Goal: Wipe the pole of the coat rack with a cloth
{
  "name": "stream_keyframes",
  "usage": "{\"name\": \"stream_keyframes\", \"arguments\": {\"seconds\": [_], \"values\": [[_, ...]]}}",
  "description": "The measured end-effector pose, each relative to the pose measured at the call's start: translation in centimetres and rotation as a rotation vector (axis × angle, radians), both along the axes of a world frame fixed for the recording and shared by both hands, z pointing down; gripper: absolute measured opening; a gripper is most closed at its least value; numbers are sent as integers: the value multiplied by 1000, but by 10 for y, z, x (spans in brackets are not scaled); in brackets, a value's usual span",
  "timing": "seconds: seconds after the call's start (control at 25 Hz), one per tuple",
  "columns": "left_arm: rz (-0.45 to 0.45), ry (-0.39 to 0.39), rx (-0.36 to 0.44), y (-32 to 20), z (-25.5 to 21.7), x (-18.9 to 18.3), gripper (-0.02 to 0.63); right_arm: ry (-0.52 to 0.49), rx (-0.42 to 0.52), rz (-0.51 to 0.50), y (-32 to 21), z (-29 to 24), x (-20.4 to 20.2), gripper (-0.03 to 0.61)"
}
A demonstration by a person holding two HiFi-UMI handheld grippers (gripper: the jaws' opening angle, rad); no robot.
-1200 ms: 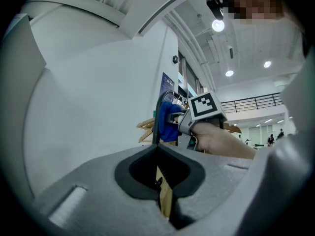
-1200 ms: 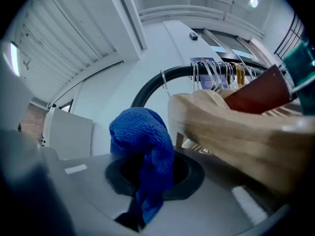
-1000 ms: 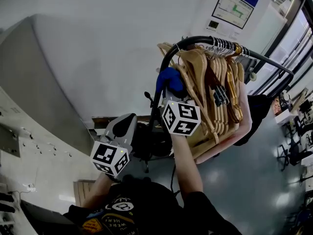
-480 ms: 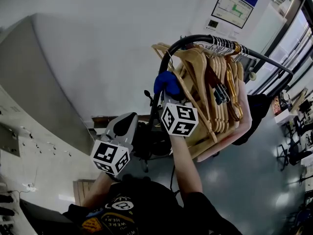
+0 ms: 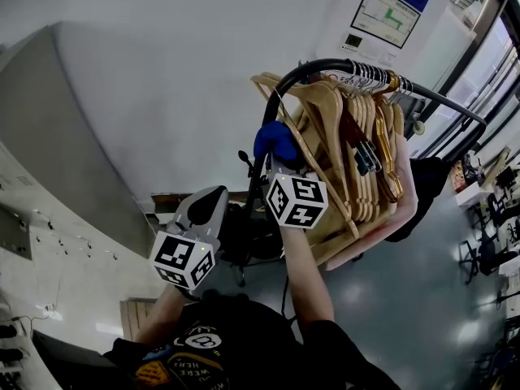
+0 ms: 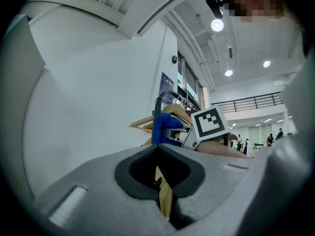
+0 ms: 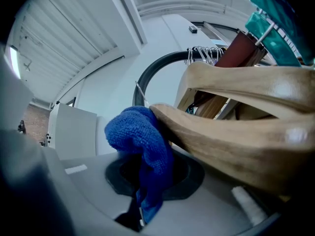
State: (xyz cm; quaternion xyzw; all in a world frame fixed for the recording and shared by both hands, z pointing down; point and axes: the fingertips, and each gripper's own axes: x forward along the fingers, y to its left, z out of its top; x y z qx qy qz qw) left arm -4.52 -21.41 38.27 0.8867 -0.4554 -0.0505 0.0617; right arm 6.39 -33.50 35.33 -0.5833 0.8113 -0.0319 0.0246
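Note:
The coat rack's black pole (image 5: 262, 159) rises beside my right gripper and bends into the top rail (image 5: 325, 63). A blue cloth (image 5: 272, 139) is pressed against the pole just below the bend, and my right gripper (image 5: 277, 159) is shut on it. In the right gripper view the cloth (image 7: 140, 141) bunches out of the shut jaws, with the pole's curve (image 7: 152, 70) behind it and a wooden hanger (image 7: 236, 132) touching it. My left gripper (image 5: 207, 208) hangs lower left, away from the pole, jaws shut with nothing held. From the left gripper (image 6: 160, 178) the cloth (image 6: 160, 127) shows ahead.
Several wooden hangers (image 5: 349, 136) crowd the rail right beside the cloth. A pink garment (image 5: 400, 205) hangs under them. A black office chair (image 5: 244, 234) stands at the pole's foot. A white wall (image 5: 162, 96) lies behind, and a poster (image 5: 388, 10) and glass partitions are at right.
My right gripper with the blue cloth has slid slightly left and down along the pole. The left gripper has stayed in place.

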Motion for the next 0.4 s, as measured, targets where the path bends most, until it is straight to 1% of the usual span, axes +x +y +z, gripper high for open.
{"name": "stream_keyframes", "arguments": {"seconds": [0.4], "values": [[11, 2, 8, -2, -2, 7, 3, -5, -6, -7, -1, 2, 2, 51]]}}
